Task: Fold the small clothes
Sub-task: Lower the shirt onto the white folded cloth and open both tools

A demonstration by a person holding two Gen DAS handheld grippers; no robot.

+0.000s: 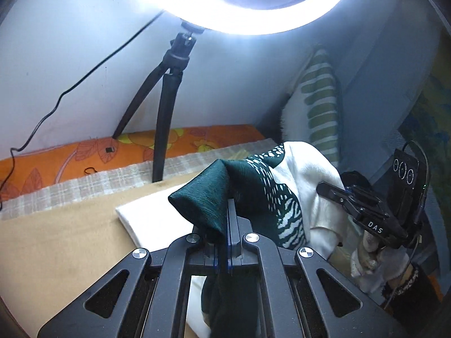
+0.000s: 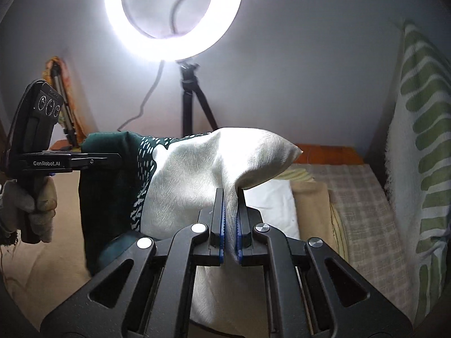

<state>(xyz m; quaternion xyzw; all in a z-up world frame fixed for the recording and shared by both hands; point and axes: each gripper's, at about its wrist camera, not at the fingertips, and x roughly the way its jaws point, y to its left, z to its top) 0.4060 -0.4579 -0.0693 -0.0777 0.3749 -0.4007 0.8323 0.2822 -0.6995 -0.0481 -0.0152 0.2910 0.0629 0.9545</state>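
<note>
- The left gripper (image 1: 229, 225) is pressed together on the dark green end of the cloth (image 1: 270, 186), pinching a fold of it that puffs up over the fingertips and hangs down between the gripper's arms.
- The cloth itself is half green, half cream, with a white speckled band where the colours meet; it hangs in the air between the two grippers, above the tan worktop (image 1: 56, 239), not yet laid down.
- Under and just beyond it, a white folded cloth (image 1: 146, 219) lies flat on the worktop, likely one already done.
- The right gripper (image 2: 230, 219) is pressed together on the cream end, the fabric bunched between its blue pads and draping down below them.
- To do this step well, I would judge that both pinches should sit at matching corners of the same edge; the bunching at each gripper suggests more than one layer is caught, so the spread may come out uneven.
- Drawing the two grippers apart, left and right, until the top edge runs taut should take the sag out of the middle.
- Then lower the hanging edge to the worktop first, on the near side of the white folded cloth, and lay the rest down away from it so no crease is trapped.
- The ring light (image 2: 173, 14) on its tripod stands at the far side, and a green striped pillow (image 2: 422, 129) leans at the far right; both are best kept well apart from the swing.
</note>
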